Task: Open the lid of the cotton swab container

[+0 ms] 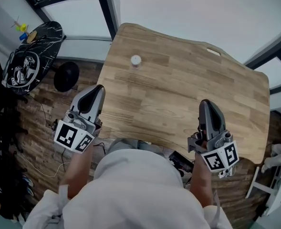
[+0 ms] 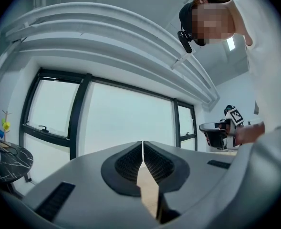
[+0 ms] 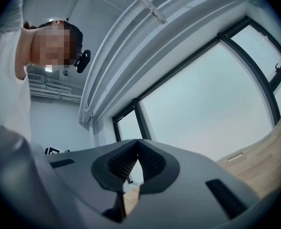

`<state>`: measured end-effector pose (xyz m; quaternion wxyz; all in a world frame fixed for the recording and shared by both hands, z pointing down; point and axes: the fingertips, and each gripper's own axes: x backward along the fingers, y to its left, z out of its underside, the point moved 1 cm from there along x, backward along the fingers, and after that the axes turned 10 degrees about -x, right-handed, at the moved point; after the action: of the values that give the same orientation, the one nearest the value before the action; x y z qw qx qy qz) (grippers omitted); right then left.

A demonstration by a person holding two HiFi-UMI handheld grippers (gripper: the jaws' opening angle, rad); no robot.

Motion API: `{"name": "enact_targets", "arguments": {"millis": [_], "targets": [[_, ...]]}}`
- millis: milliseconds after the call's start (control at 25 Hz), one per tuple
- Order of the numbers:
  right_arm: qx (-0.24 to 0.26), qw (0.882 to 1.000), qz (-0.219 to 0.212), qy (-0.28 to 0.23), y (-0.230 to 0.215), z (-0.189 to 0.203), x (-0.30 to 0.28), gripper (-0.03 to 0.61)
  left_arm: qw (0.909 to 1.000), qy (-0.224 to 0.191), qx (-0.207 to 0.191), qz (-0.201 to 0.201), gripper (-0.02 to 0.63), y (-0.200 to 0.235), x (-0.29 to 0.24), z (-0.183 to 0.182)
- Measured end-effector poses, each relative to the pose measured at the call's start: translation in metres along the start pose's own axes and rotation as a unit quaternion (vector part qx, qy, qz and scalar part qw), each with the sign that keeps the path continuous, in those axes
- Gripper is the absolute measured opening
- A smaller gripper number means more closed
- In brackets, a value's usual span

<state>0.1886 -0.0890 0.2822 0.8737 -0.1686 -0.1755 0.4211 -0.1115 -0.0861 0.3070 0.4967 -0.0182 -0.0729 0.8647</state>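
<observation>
Left gripper (image 1: 97, 90) & right gripper (image 1: 207, 105) both clenched, empty; swab container (image 1: 136, 60) upright, ahead-right of left gripper, the nearer one.

One wooden worktop (image 1: 188, 89) carries one cotton swab container (image 1: 136, 60). There are two grippers: one left gripper (image 1: 97, 88) and one right gripper (image 1: 207, 104). On the floor stand one dark round table (image 1: 33, 56) and one black stool (image 1: 66, 76).
</observation>
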Motion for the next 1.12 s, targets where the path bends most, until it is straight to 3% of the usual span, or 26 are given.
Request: {"name": "enact_targets", "arguments": {"millis": [320,600,1120], "targets": [[0.008,1.000,0.021,-0.004,0.001,0.002,-0.020,0.020,0.9996,0.001,0.000,0.030,0.020,0.019,-0.024,0.004],[-0.004,1.000,0.020,-0.002,0.004,0.006,-0.046,0.020,0.9995,-0.006,0.010,0.028,0.020,0.040,-0.039,0.006],[0.022,1.000,0.018,0.006,0.012,0.023,-0.094,0.020,0.9995,-0.003,0.020,0.026,0.020,0.078,-0.060,0.022]]}}
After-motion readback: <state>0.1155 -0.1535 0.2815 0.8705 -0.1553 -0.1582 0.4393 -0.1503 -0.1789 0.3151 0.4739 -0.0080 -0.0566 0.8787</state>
